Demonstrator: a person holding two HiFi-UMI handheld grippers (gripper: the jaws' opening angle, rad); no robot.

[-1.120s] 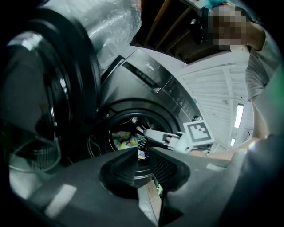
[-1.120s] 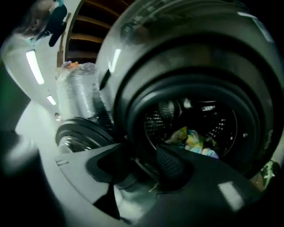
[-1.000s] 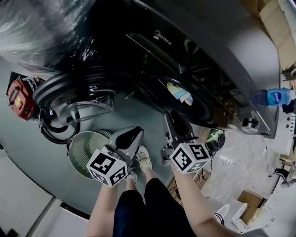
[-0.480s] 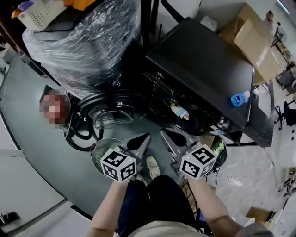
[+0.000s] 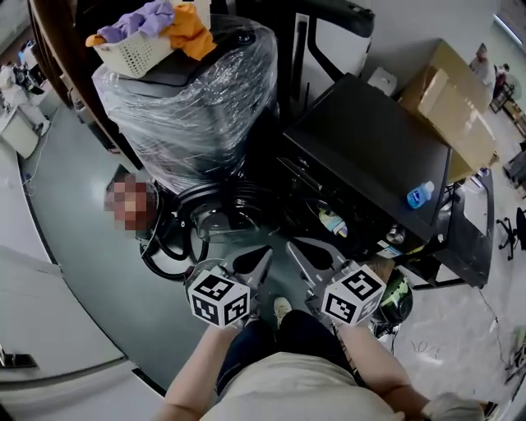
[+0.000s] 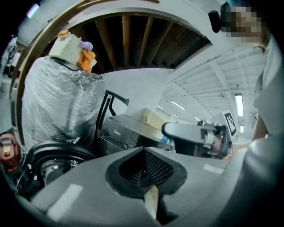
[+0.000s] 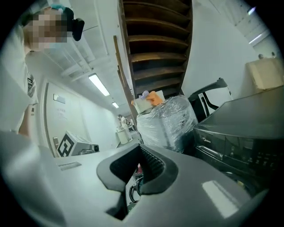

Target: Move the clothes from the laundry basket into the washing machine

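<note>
Low centre of the head view: left gripper (image 5: 261, 256) and right gripper (image 5: 297, 249) are held close to the person's body, side by side. In its own view each pair of jaws is drawn together with only a slit between, and nothing is gripped. Just beyond them the round door (image 5: 207, 220) of the black washing machine (image 5: 370, 156) hangs open toward the left, and a pale item (image 5: 333, 222) shows in the drum mouth. Dark hoses (image 5: 158, 247) coil on the floor left of the door. Farthest off, in the upper left of the frame, the laundry basket (image 5: 131, 53) sits high on a plastic-wrapped bulk (image 5: 185, 107), with purple clothes (image 5: 148, 16) and orange clothes (image 5: 191, 37) heaped over its rim. Risks, as judged: the basket is perched high and well apart from the grippers, so a one-sided tug on a tangled garment could tip it or drag it off the slick wrap. Jaws not opened before the reach would only push the cloth aside. A long garment carried low could snag on the open door or trail onto the floor. The hoses are a trip hazard on the way over.
</note>
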